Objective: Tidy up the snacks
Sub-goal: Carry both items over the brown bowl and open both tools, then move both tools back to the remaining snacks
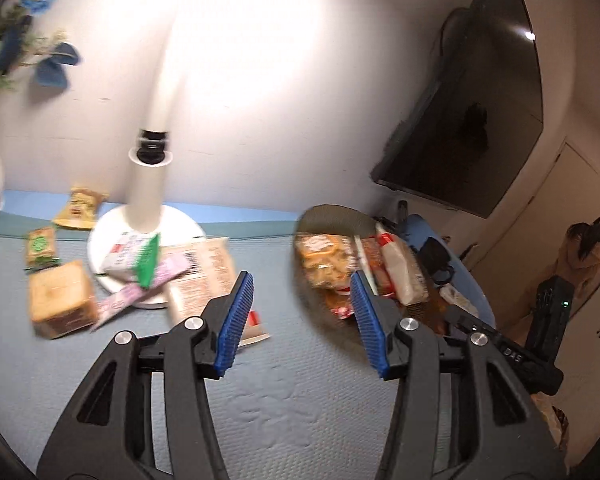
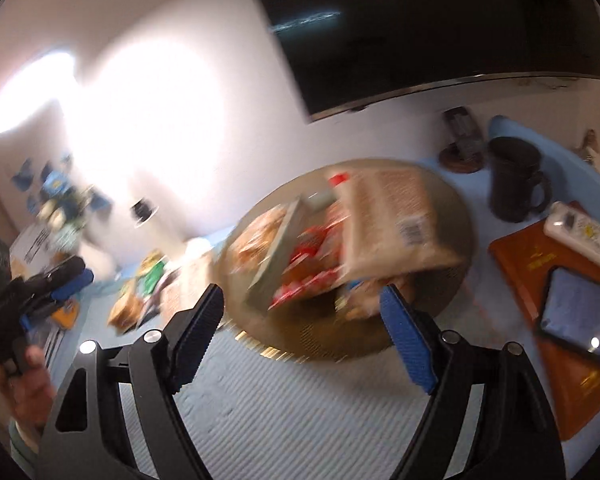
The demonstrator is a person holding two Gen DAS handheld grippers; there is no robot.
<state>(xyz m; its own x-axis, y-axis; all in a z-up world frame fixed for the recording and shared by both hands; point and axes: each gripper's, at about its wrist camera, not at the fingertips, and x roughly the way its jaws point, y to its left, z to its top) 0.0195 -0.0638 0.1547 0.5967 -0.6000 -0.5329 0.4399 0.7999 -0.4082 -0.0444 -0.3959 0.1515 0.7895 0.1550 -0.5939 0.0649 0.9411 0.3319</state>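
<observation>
blue-padded left gripper (image 1: 302, 316) and right gripper (image 2: 302, 320) gape empty.

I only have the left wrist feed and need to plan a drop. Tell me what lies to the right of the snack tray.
Observer: A dark mug stands just right of the round tray.
Operator: Report anything nearer me on that side.
Observer: An orange-brown board lies there, with a tablet and a white remote on it.
Operator: State the right gripper's condition.
Observer: The right gripper is open and empty, in front of the tray.
</observation>
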